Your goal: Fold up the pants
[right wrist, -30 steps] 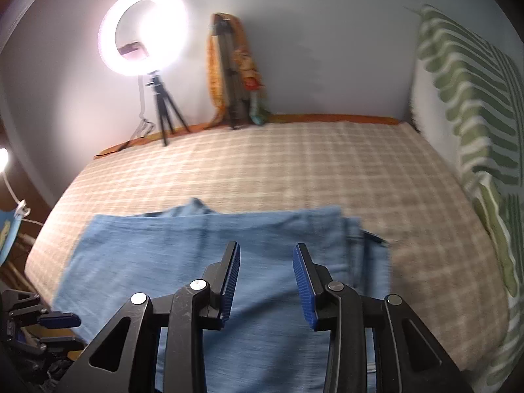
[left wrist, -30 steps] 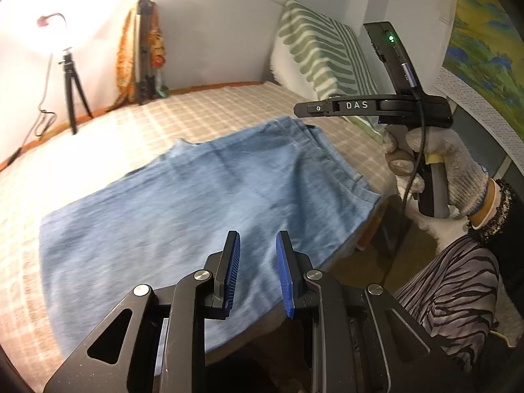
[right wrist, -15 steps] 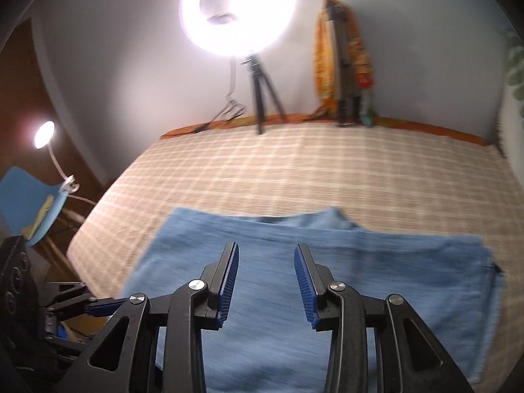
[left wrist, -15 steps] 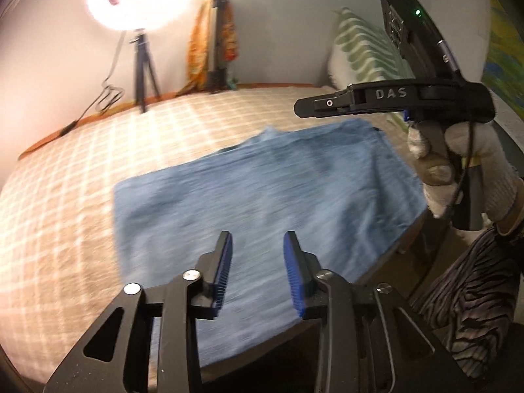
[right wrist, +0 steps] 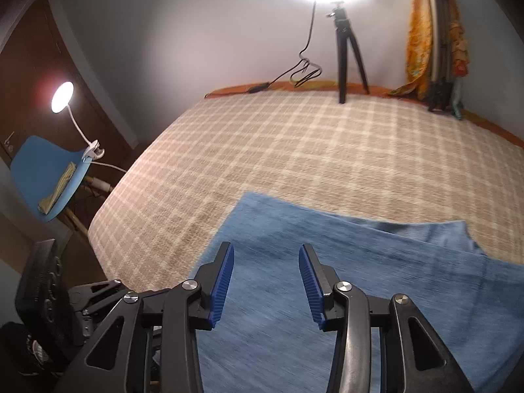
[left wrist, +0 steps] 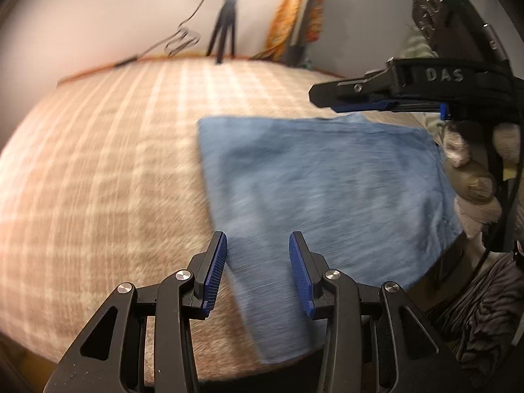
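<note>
Light blue denim pants (left wrist: 327,190) lie folded flat on the checked bedspread (left wrist: 98,163), near the bed's front edge. My left gripper (left wrist: 258,249) is open and empty, hovering over the pants' near left edge. My right gripper (right wrist: 266,262) is open and empty above the pants (right wrist: 360,278), near their left end. The right gripper also shows from the side in the left wrist view (left wrist: 370,98), held in a white-gloved hand above the pants' right end. A folded layer edge (right wrist: 425,232) shows on the pants' far side.
A ring light on a black tripod (right wrist: 347,46) and an orange cloth over a stand (right wrist: 432,39) are against the back wall. A blue chair (right wrist: 49,177) with a clip lamp (right wrist: 62,95) stands left of the bed (right wrist: 294,150).
Both grippers have swung to the left along the pants, from the waist end toward the left end. Both jaws stay open, slightly wider. The pants have not moved.
</note>
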`<action>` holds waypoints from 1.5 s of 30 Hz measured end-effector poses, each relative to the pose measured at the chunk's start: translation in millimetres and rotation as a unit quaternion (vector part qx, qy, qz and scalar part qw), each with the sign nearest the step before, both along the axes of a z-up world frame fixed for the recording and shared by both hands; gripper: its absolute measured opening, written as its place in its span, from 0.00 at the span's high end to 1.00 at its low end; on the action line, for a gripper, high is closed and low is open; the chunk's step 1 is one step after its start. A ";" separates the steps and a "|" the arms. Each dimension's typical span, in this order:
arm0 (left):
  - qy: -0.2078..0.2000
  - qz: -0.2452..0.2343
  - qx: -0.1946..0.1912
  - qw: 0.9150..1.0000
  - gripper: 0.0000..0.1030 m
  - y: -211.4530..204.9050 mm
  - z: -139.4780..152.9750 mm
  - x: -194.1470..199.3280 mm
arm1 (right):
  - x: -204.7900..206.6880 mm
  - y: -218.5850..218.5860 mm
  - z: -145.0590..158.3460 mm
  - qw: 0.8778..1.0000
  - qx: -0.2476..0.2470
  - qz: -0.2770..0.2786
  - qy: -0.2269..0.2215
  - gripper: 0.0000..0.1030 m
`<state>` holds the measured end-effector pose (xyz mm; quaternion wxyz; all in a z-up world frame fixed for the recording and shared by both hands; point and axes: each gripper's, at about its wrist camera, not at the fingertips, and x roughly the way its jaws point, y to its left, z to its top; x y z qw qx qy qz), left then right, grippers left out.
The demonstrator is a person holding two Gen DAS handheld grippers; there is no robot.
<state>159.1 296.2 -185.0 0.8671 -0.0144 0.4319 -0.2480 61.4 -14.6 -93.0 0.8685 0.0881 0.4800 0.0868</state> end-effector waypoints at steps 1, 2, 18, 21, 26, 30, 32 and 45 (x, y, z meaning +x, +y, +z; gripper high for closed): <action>0.009 0.004 -0.003 1.000 0.63 3.7 -4.7 1.9 | 5.7 4.2 -2.7 1.000 0.001 0.003 0.009 0.58; 0.013 0.005 -0.004 1.000 0.63 5.5 -7.1 3.3 | 12.4 8.9 -5.6 1.000 0.002 0.006 0.018 0.58; 0.044 0.016 -0.073 0.996 0.63 26.2 -19.8 -13.6 | 97.9 86.9 -56.1 0.985 -0.062 0.026 0.159 0.58; 0.047 0.006 -0.079 0.996 0.63 24.4 -19.6 -21.7 | 106.8 96.2 -64.1 0.979 -0.096 0.022 0.177 0.58; 0.046 -0.015 -0.088 0.995 0.66 13.2 -15.9 -29.5 | 117.4 104.8 -73.8 0.969 -0.129 0.013 0.209 0.58; 0.031 -0.026 -0.095 0.995 0.66 4.0 -10.3 -29.8 | 123.8 113.2 -78.9 0.966 -0.135 0.019 0.221 0.47; 0.024 -0.029 -0.096 0.995 0.66 -0.3 -8.1 -30.5 | 126.2 117.1 -83.2 0.964 -0.137 0.024 0.228 0.42; 0.047 -0.014 -0.086 0.995 0.58 -7.2 -17.5 -22.8 | 95.7 121.2 -91.8 0.962 -0.174 0.066 0.201 0.89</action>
